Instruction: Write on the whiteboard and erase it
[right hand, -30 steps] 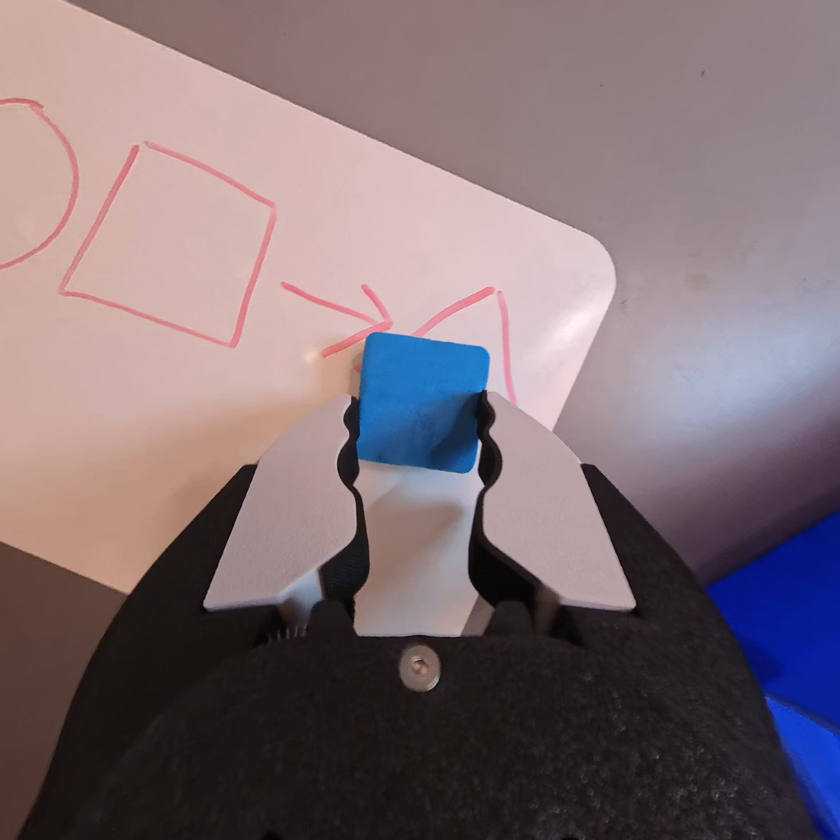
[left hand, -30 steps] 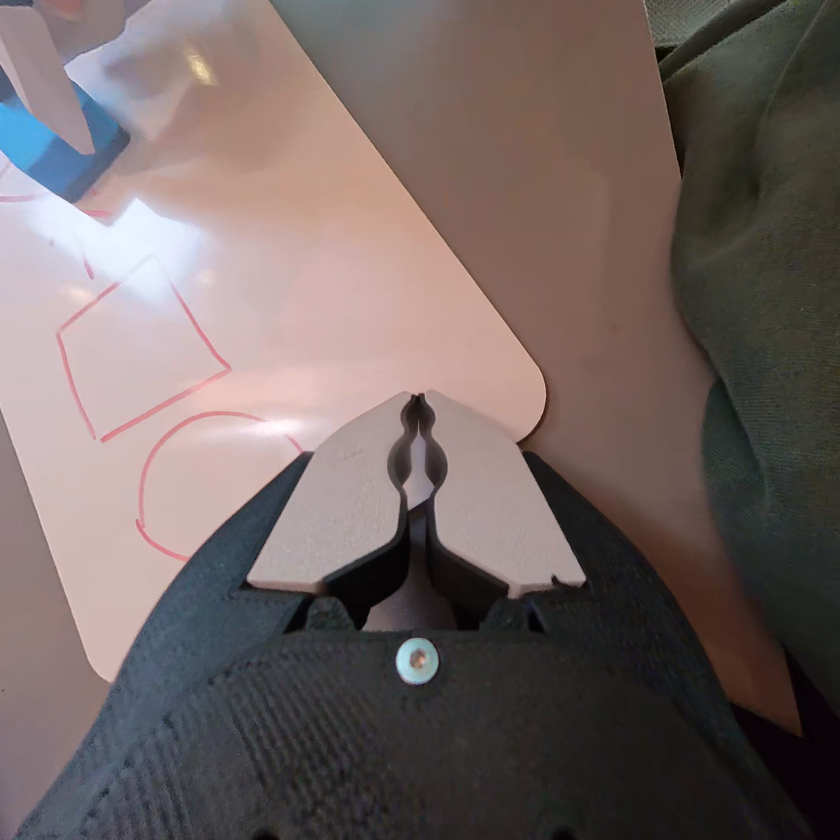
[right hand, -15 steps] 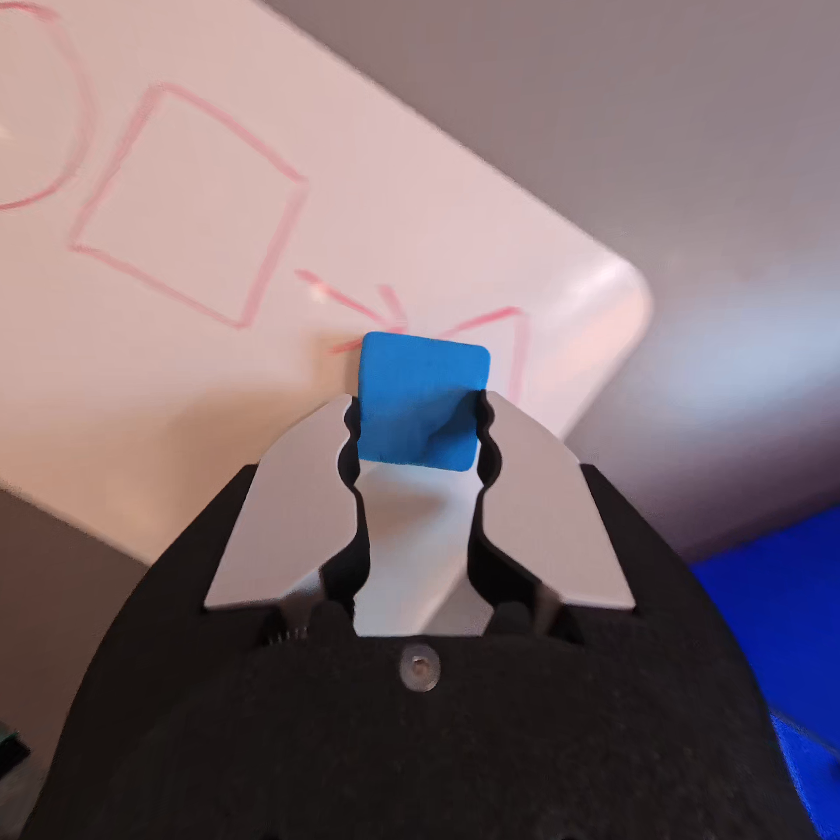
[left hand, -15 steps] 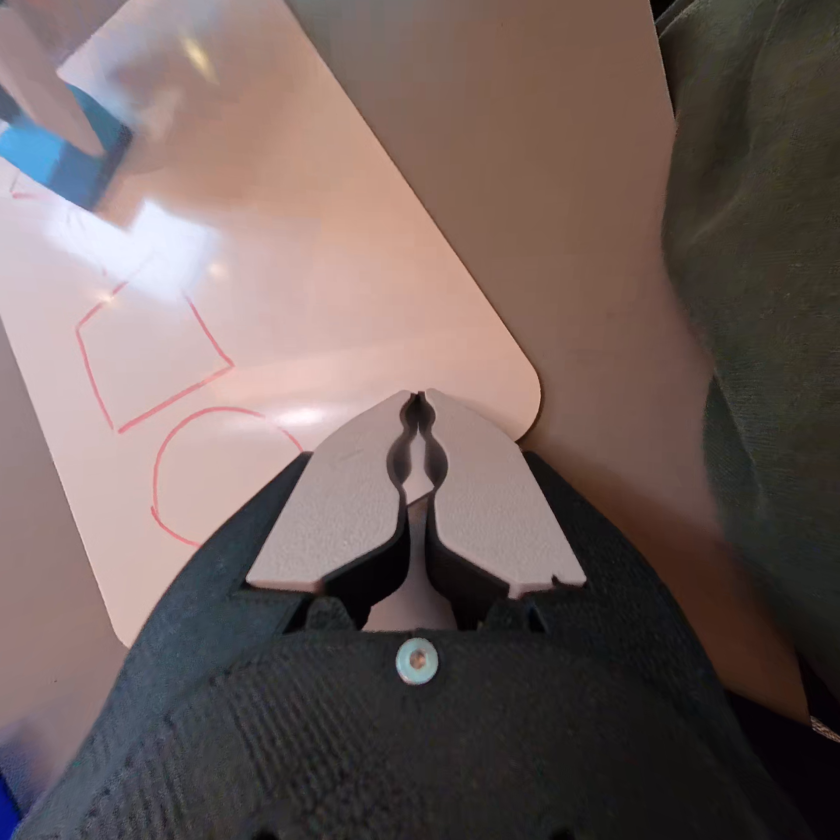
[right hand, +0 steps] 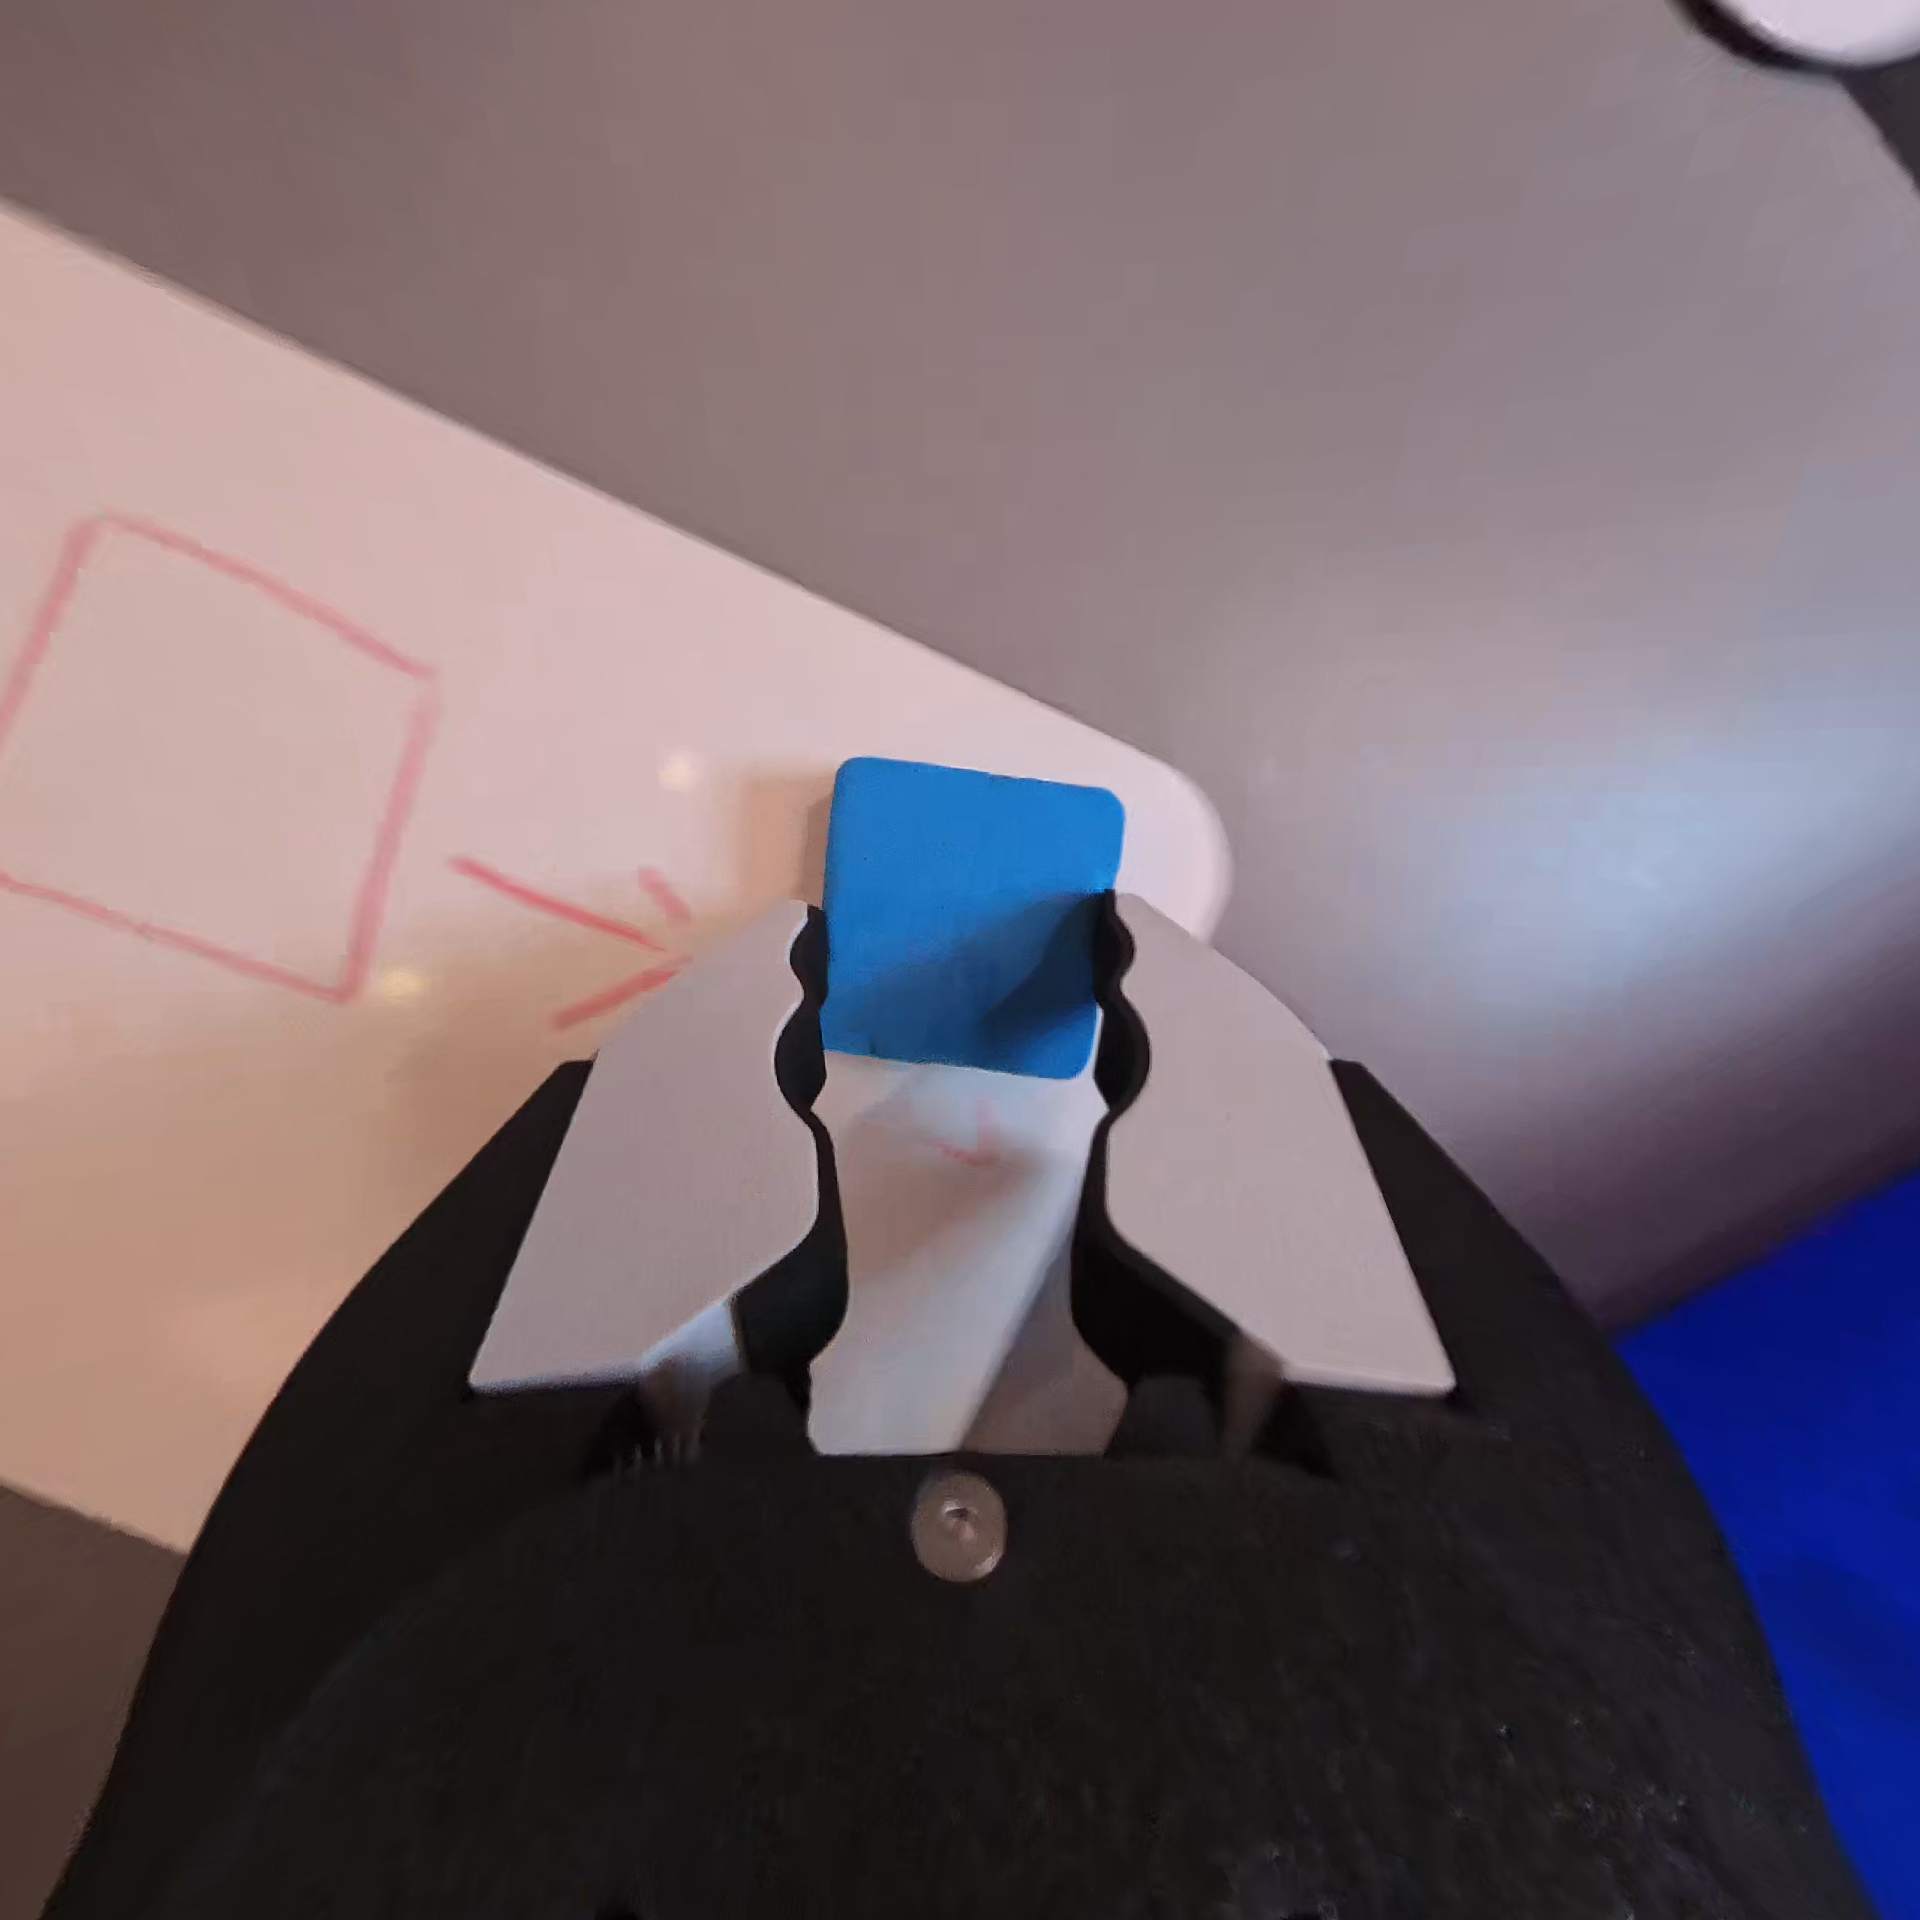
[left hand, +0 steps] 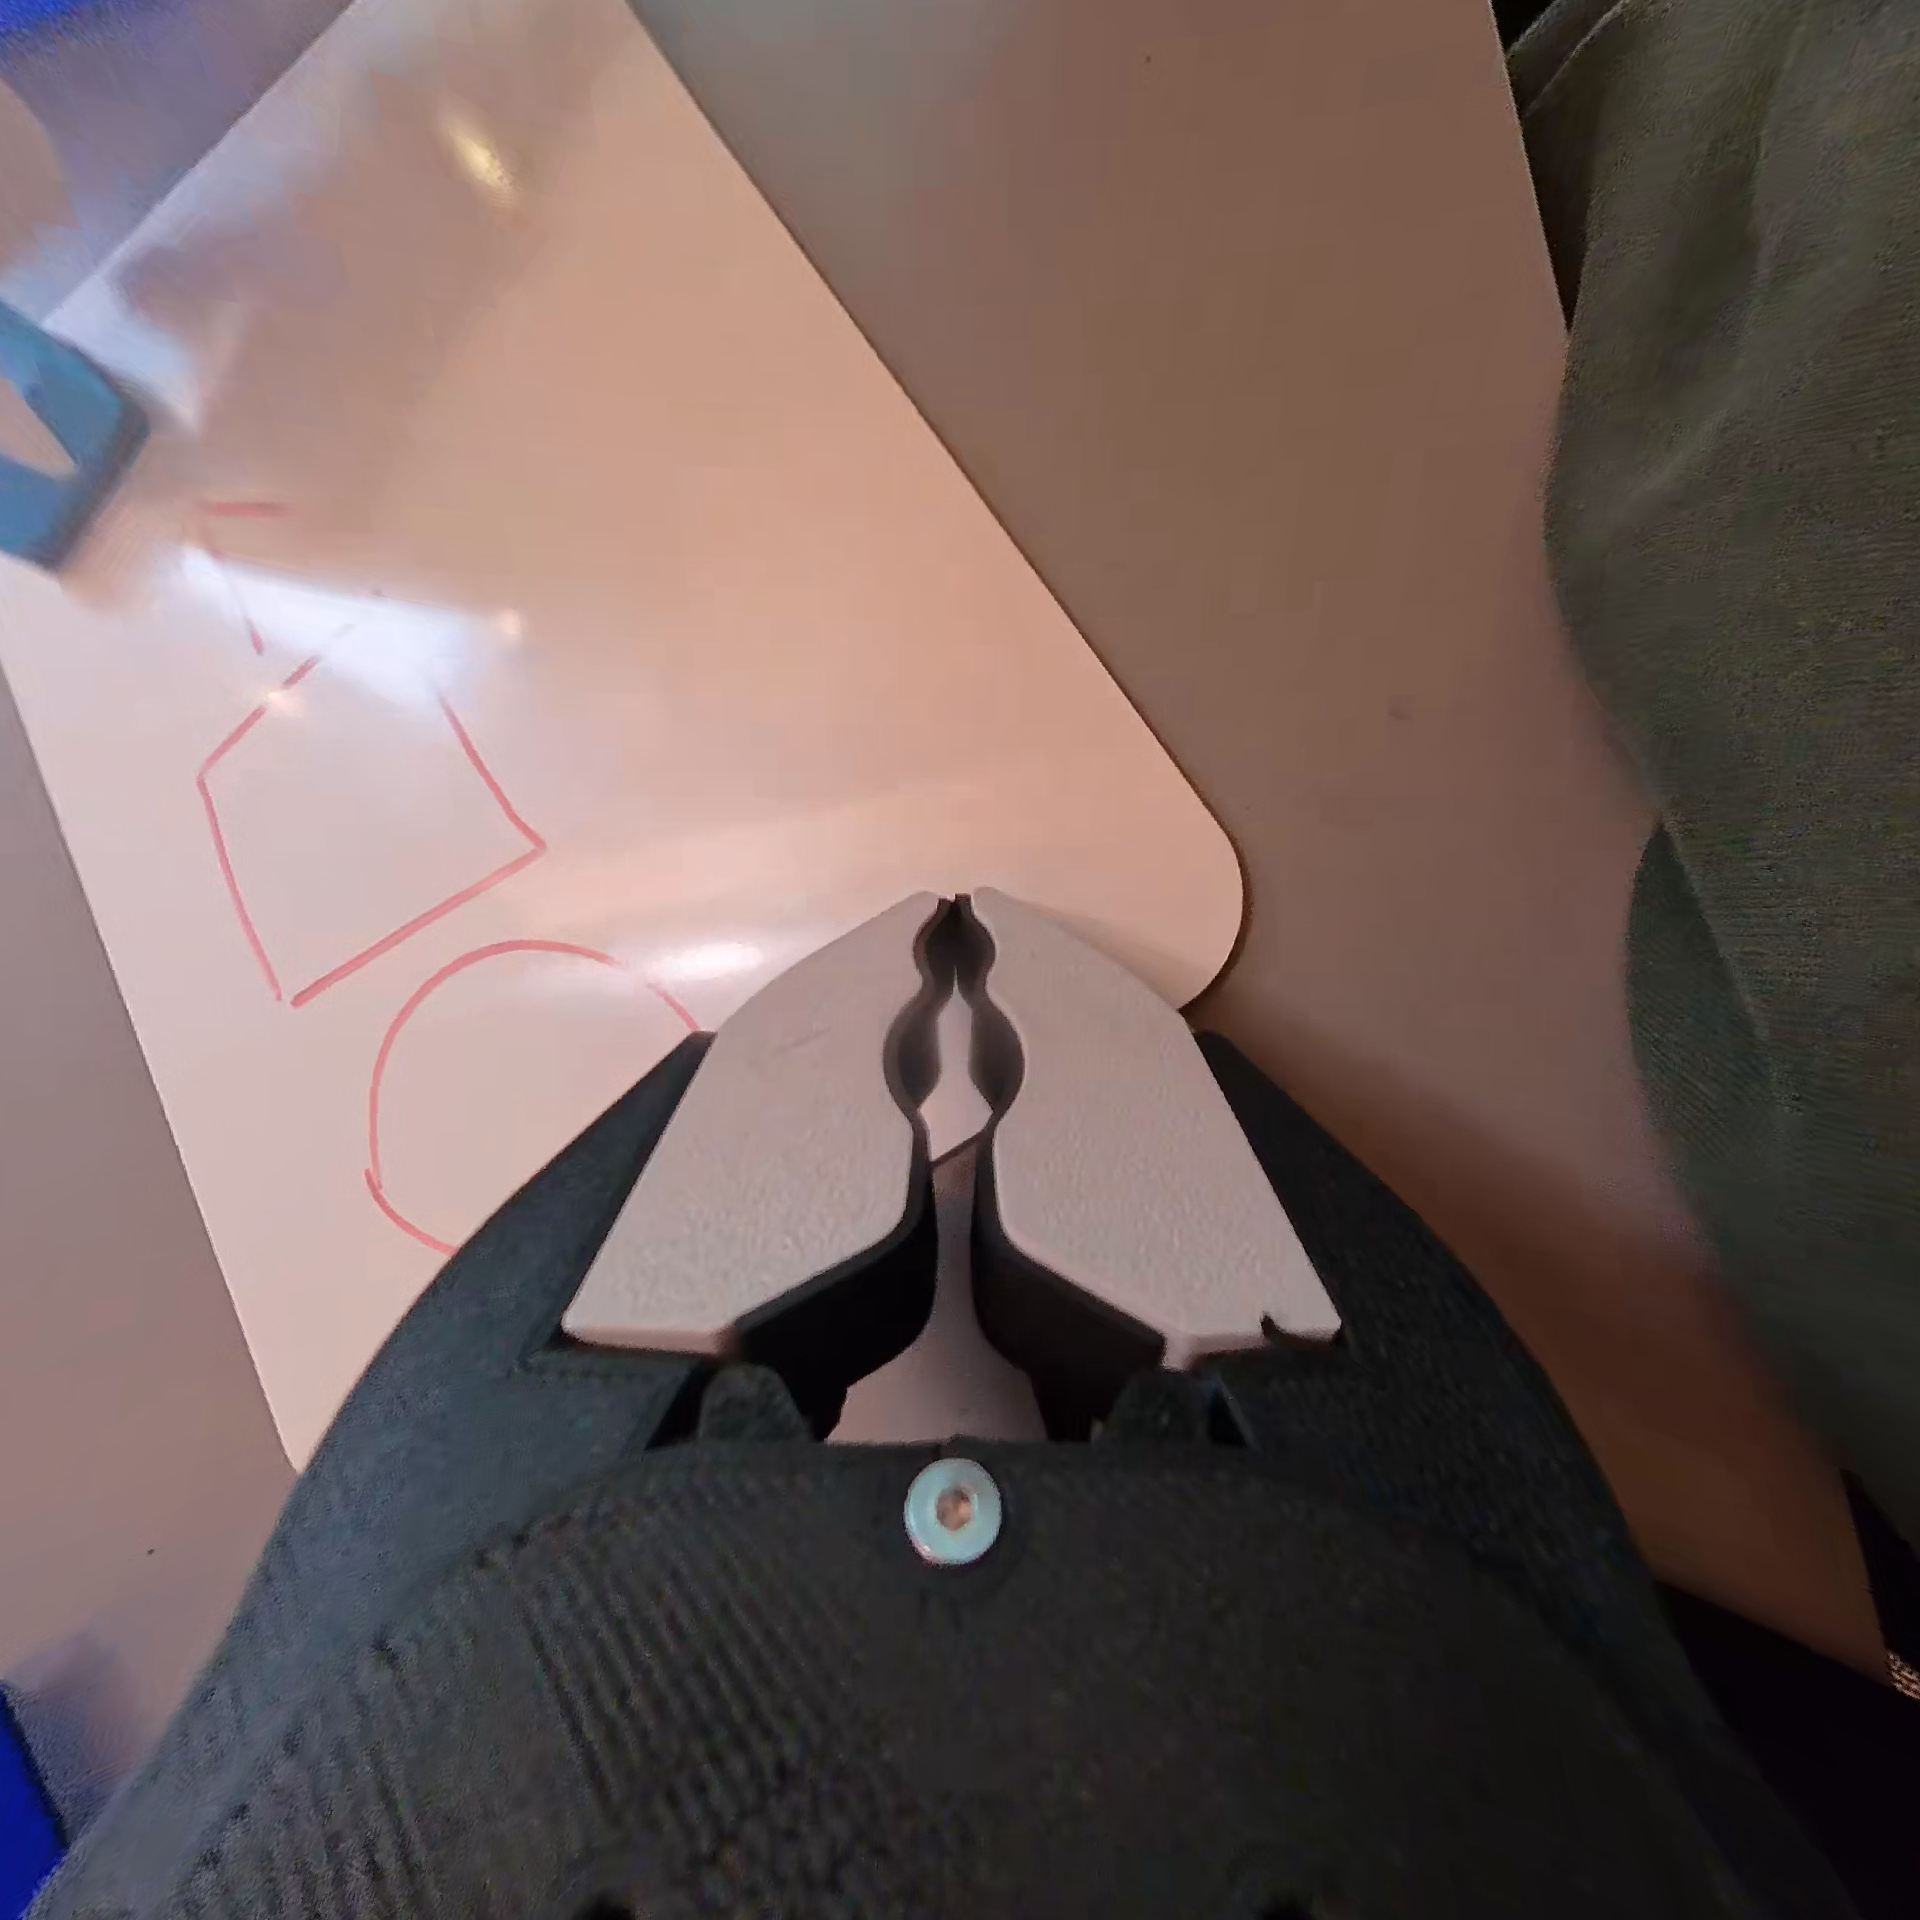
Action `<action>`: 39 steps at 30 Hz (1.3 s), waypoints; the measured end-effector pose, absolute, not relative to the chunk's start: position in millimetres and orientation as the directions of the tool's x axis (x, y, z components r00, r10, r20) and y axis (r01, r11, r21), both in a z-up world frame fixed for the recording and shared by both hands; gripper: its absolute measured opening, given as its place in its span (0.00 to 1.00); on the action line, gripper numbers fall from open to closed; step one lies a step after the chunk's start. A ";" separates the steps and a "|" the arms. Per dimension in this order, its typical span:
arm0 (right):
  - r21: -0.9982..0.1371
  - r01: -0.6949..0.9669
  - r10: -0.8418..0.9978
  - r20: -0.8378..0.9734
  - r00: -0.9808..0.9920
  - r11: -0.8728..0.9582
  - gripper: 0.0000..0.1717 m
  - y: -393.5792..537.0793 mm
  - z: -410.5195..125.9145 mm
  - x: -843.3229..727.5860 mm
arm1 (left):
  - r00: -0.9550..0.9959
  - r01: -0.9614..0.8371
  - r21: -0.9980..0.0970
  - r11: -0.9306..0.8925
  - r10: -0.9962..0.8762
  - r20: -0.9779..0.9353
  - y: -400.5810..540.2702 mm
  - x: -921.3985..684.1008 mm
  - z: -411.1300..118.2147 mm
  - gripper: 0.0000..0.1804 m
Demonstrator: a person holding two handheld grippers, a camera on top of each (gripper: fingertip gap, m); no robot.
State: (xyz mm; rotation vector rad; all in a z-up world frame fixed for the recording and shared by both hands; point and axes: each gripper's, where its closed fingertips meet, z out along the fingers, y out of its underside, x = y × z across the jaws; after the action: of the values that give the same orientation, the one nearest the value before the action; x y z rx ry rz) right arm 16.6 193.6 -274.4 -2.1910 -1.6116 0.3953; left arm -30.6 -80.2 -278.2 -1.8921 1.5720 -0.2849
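The whiteboard (left hand: pixel 727 540) lies flat on the table and bears red marker drawings: a square (left hand: pixel 353 831) and a circle (left hand: pixel 499 1081). My left gripper (left hand: pixel 958 906) is shut with nothing between its fingers and rests on the board's near corner. My right gripper (right hand: pixel 961 935) is shut on a blue square eraser (right hand: pixel 966 894) and holds it on the board (right hand: pixel 312 644) near its rounded corner, beside a red arrow (right hand: pixel 582 925) and the square (right hand: pixel 218 758). The eraser also shows in the left wrist view (left hand: pixel 57 457), blurred, at the far left.
A grey table (right hand: pixel 1351 416) surrounds the board. A person's green sleeve (left hand: pixel 1745 623) is at the right of the left wrist view. A blue object (right hand: pixel 1797 1507) lies at the lower right, and a white round object (right hand: pixel 1808 26) at the top right corner.
My right gripper has slid the eraser over the board's corner, and the red triangle there is gone save a small trace. The left gripper has stayed shut on the board's near corner.
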 end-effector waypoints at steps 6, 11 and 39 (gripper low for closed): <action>-0.347 0.922 0.982 0.009 0.189 -0.174 0.29 158.8 -275.6 46.9 | 0.258 -0.790 -0.608 -0.071 -0.940 -0.225 -81.1 -29.6 -278.2 0.00; -0.425 0.882 0.974 0.001 0.226 -0.204 0.29 173.5 -275.0 9.4 | 0.258 -0.789 -0.611 -0.068 -0.939 -0.229 -82.0 -28.1 -278.2 0.00; -0.404 0.887 0.965 0.035 0.258 -0.223 0.29 123.1 -270.8 11.2 | 0.261 -0.779 -0.625 -0.051 -0.933 -0.249 -84.2 -25.8 -277.3 0.00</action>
State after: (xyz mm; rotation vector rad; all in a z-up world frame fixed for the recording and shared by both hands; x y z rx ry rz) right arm 11.2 123.1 -270.8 -2.1939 -1.6965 0.3184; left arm -25.8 -84.2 -277.3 -1.8617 1.5525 -0.2914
